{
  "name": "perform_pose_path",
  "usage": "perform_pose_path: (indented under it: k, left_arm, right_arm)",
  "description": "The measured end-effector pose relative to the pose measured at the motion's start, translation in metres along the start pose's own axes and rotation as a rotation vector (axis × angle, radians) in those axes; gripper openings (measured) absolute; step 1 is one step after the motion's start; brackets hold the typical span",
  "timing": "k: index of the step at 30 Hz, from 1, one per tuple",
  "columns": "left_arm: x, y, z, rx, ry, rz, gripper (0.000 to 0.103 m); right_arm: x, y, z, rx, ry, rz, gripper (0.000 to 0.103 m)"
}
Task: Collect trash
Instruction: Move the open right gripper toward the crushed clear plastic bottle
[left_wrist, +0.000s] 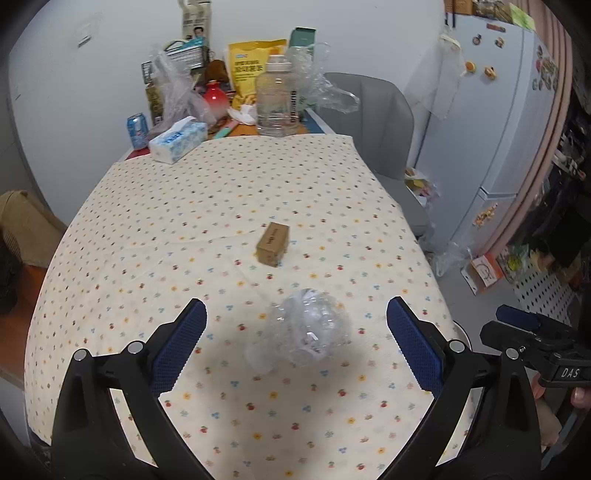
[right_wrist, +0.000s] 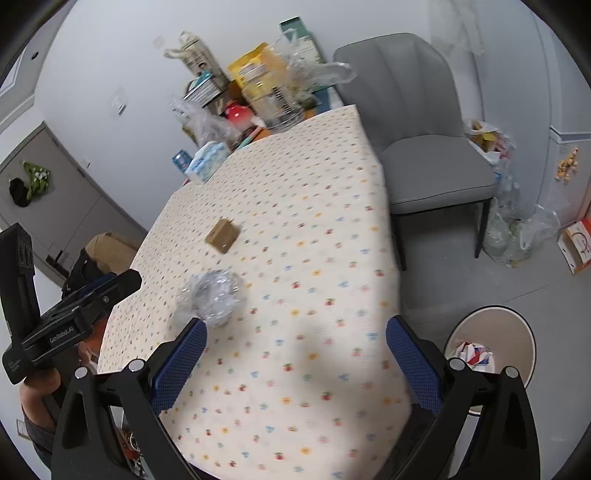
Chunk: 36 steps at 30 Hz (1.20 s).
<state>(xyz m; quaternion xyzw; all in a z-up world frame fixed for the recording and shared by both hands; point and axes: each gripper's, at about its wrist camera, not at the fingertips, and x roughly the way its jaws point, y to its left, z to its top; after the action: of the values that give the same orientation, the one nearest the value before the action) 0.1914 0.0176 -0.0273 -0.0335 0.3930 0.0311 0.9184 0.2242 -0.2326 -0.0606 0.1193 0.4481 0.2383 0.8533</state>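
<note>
Jaws wide — crumpled plastic bottle (left_wrist: 308, 328) between, untouched.

A table (left_wrist: 147, 229) under a cream cloth dotted with small fruit carries a crumpled clear plastic bottle (left_wrist: 308, 334) near its front and a small brown box (left_wrist: 272, 244) just beyond. At the far end stand a tissue pack (left_wrist: 177, 139), a large water bottle (left_wrist: 275, 98) and a blue can (left_wrist: 137, 129).

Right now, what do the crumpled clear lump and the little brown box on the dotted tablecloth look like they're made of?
Crumpled clear lump: thin transparent plastic, glossy; the cloth shows through it and its creases catch white glints, probably a crushed bottle or wrap.
Little brown box: matte tan cardboard, judging by its dull kraft colour, folded edges and dark printing.
</note>
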Motion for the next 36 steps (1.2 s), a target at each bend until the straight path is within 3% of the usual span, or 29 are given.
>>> perform_pose_path:
  k: [13,28,31,36]
  left_arm:
    - [-0.01,0.07,-0.033,-0.157,-0.071,0.046,0.094]
    - [0.009,0.144,-0.065,-0.29,-0.043,0.109,0.09]
    - [0.012,0.152,-0.07,-0.303,-0.037,0.105,0.09]
    - [0.013,0.164,-0.073,-0.323,-0.04,0.107,0.09]
  right_arm:
    - [0.027,0.06,-0.007,-0.135,0.022,-0.015,0.09]
    - [0.102,0.123,-0.02,-0.267,0.137,-0.041,0.09]
    - [0.115,0.129,-0.018,-0.263,0.144,-0.053,0.095]
    - [0.136,0.142,-0.016,-0.255,0.166,-0.065,0.095]
